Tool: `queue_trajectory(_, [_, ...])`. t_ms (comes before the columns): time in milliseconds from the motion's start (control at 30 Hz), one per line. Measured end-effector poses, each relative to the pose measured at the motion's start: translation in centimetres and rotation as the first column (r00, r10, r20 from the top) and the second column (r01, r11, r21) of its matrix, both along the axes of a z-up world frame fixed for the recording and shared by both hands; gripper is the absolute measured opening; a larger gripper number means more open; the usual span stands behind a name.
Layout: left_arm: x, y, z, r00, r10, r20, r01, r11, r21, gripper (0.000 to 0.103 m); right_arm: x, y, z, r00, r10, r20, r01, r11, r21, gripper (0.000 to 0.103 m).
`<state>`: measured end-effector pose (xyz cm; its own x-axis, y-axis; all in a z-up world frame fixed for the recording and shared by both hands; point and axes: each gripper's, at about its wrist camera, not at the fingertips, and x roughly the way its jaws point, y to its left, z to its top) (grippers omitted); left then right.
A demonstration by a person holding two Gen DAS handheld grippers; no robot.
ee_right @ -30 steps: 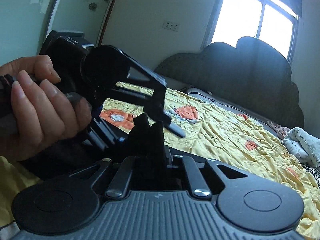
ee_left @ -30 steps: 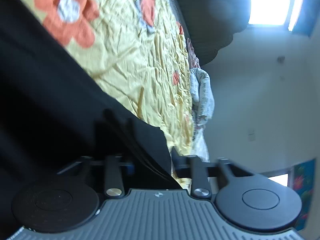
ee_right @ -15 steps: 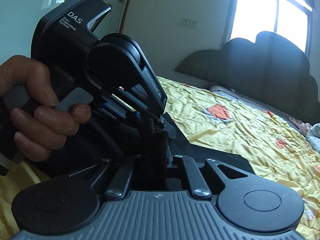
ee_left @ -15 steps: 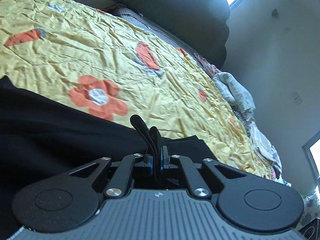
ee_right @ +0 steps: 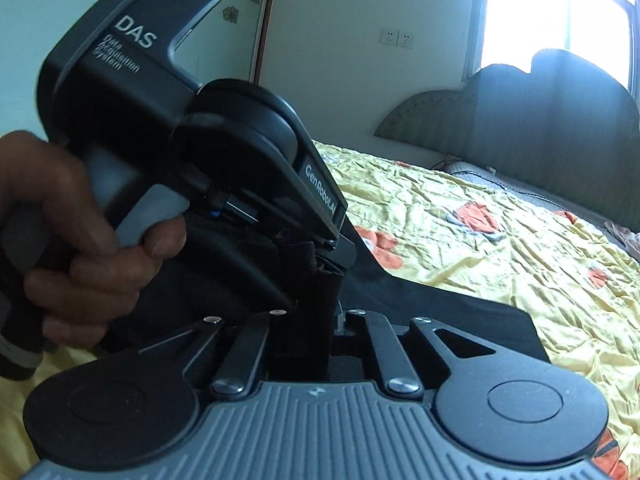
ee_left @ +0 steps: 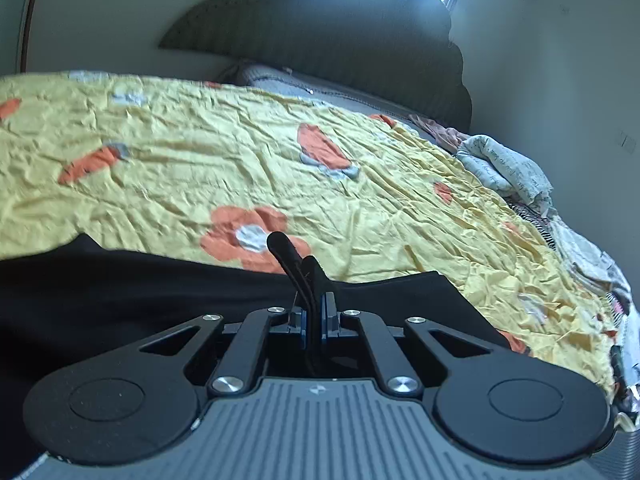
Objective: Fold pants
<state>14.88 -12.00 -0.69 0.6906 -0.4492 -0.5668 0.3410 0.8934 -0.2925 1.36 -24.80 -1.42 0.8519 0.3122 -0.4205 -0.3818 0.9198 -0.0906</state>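
1. On the left, a person's hand (ee_right: 80, 248) squeezes the grey trigger of the left gripper (ee_right: 332, 252). Its jaws are clenched on a bunched edge of the black pants (ee_right: 460, 312).
2. In the left wrist view, a thick fold of the pants stands up between these clamped jaws; the rest of the cloth lies spread over the yellow flowered bedspread (ee_left: 360, 184).
3. In the middle, the right gripper (ee_right: 320, 320) sits just beside the left one, its jaws also closed on the same gathered edge.
4. Judgement: this looks like carrying a doubled edge across for a fold. Doing it well means keeping both grips tight, moving the grippers together, and laying the edge flat and square before letting go.
5. Writing on the left gripper's body reads "DAS", with small lettering beneath that seems to say "Data Acquisition System".
6. Its side arm reads "GenRobot.AI".
7. On the right, a dark headboard (ee_right: 540, 104) stands below a bright window.
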Motion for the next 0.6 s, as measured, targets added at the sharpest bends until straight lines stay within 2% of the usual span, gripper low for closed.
queue_trajectory(167, [-0.4,1.2,0.3,0.999,0.025,0.021,-0.026,0.999,0.024,0.005,1.1,0.1,-0.3,1.0,0.026,-0.011,-0.025,0.999,0.032,0.008])
queue_trajectory(600, [0.2,3.9,-0.4,0.997,0.077,-0.006,-0.077,0.997,0.029,0.005,3.5,0.0,-0.5,0.997,0.065,-0.037,-0.063,0.996,0.065,0.008])
